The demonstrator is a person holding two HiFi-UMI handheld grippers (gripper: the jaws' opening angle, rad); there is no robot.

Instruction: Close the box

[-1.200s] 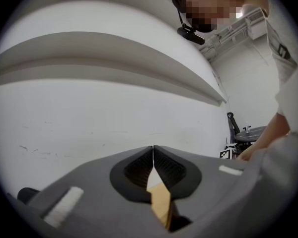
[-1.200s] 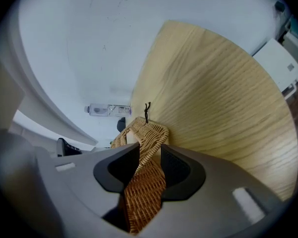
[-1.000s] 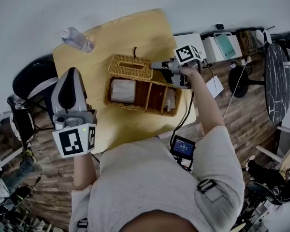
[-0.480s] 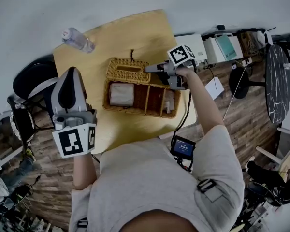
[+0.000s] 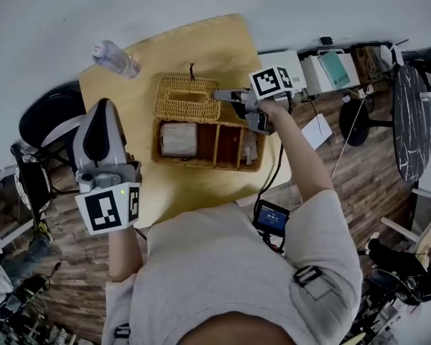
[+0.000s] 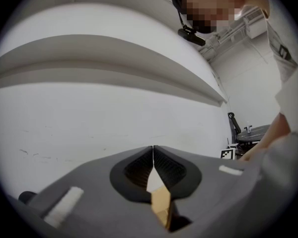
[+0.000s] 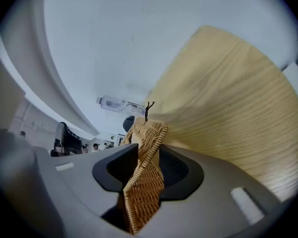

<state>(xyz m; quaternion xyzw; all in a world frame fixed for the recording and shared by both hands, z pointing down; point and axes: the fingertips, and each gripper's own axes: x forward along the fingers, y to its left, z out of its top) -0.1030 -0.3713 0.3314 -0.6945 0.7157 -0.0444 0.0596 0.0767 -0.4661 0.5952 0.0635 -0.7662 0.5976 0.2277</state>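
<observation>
Roughly in the middle of the pale wooden table with rounded corners (image 5: 201, 38) sits the oblong woven wicker box (image 5: 201, 165), open, with three compartments showing. Its flat wicker lid (image 5: 187, 99) stands raised along the far long side, with a small dark loop (image 5: 192, 69) at its far edge. The right gripper (image 5: 224, 95) comes in from the right and is clamped on the lid's right end. In the right gripper view the woven rim runs up between the two jaws and meets both, and the jaws have just been closing in on it. The left gripper (image 6: 153, 150) has its jaws together tip to tip, pointing at a white wall (image 6: 89, 113). In the head view it hangs over the table's left edge, well apart from the box, beside a black chair (image 5: 39, 121).

A white bundle (image 5: 178, 139) fills the left compartment. Something pale, too small to tell, lies in the right one. Bare wood lies open on the near side of the box, on its left, and beyond the lid up to the far edge. The box's right end is near the table's right edge, where white devices (image 5: 320, 70) stand just beside the table. A clear plastic bottle (image 5: 115, 57) lies near the far left corner, well apart from the lid.
</observation>
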